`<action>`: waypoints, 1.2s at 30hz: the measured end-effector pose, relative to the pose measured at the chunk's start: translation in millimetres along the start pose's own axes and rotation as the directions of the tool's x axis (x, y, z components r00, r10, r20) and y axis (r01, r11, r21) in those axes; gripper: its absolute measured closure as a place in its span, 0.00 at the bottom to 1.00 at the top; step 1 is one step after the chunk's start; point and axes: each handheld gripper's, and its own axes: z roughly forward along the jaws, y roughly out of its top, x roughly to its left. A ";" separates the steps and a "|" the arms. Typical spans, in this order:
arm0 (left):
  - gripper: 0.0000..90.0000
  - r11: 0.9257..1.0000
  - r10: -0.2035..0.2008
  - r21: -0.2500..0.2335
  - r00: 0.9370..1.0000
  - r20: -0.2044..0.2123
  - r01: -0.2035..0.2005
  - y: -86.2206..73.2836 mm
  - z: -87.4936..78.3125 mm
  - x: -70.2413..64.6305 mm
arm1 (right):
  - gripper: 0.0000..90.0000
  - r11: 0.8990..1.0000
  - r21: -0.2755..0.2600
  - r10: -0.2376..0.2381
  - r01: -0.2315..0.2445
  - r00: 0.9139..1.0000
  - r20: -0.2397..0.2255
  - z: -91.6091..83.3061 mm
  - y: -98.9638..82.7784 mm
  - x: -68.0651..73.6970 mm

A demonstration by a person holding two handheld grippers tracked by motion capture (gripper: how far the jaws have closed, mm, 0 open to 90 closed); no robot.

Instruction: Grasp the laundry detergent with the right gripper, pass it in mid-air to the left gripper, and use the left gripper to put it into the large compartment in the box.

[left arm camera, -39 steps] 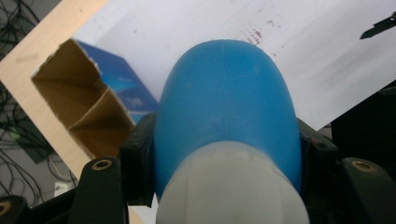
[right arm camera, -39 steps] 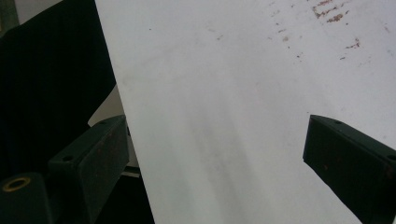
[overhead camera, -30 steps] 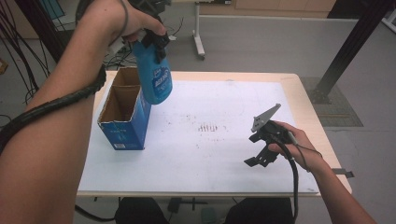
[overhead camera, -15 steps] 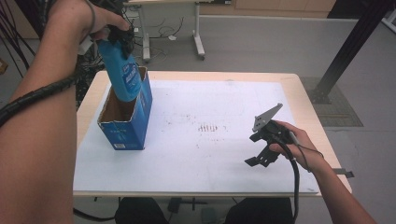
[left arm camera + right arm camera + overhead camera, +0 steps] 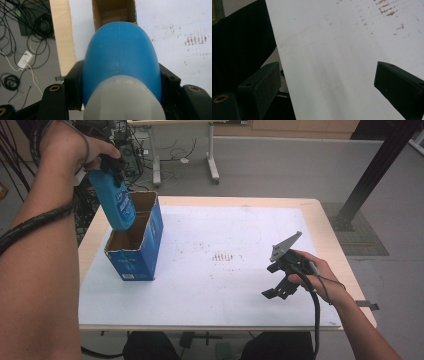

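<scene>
The left hand-held gripper point(image 5: 111, 166) grasps the blue bottle point(image 5: 117, 205) near its top, base hanging just over the open box point(image 5: 136, 254) at the table's point(image 5: 320, 227) far left. To do this well, square the bottle's base inside the cardboard rim and lower it straight, since the opening looks only slightly wider than the bottle. The box sits close to the table's left edge, so avoid nudging it outward. The right hand-held gripper point(image 5: 278, 284), released and empty, rests well apart over bare white sheet point(image 5: 215, 290).
</scene>
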 end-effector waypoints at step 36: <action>0.42 0.999 0.015 0.051 1.000 0.008 -0.016 -7.0 115.3 -11.5 | 0.08 1.000 0.010 0.003 -0.003 1.000 -0.023 12.2 -1.7 -2.3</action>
